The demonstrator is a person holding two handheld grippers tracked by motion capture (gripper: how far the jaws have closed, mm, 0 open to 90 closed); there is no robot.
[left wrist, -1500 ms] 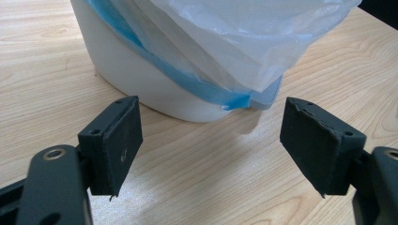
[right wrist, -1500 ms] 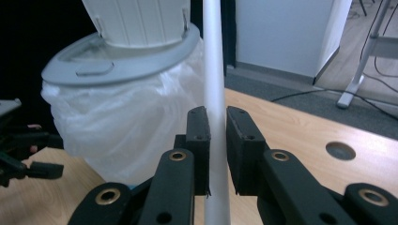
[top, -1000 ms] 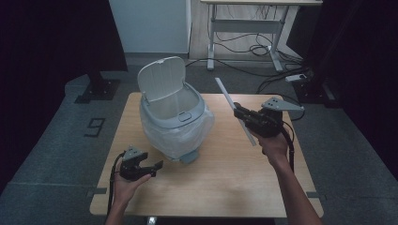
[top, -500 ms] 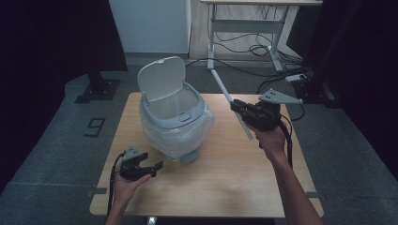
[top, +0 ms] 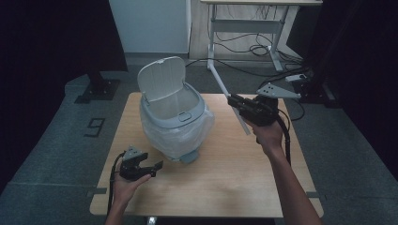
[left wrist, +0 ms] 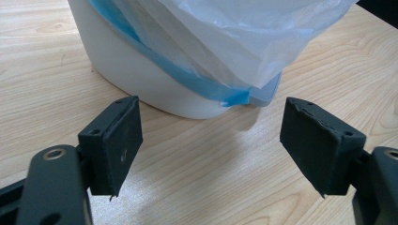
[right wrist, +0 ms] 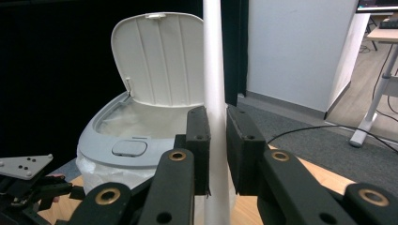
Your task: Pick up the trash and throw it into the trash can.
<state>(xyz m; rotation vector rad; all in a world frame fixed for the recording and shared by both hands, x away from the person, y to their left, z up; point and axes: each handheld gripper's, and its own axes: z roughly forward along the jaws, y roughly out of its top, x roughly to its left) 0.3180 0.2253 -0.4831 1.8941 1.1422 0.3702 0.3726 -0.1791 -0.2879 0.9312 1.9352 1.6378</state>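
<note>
At the lower left of the high view we see the left gripper (top: 149,168) low over the wooden table (top: 225,187), its jaws standing wide apart with nothing between them. Just beyond it, left of centre, stands a grey bin (top: 174,123) lined with a pale plastic bag (left wrist: 244,37), its lid (top: 162,78) tipped up and open. To the right of centre the right gripper (top: 234,102) is raised above the table, jaws clamped on a long white stick (top: 228,97). The stick's long axis runs diagonally, from its lower end near the hand up and left toward the far edge of the table; in the right gripper view it stands upright between the jaws.
</note>
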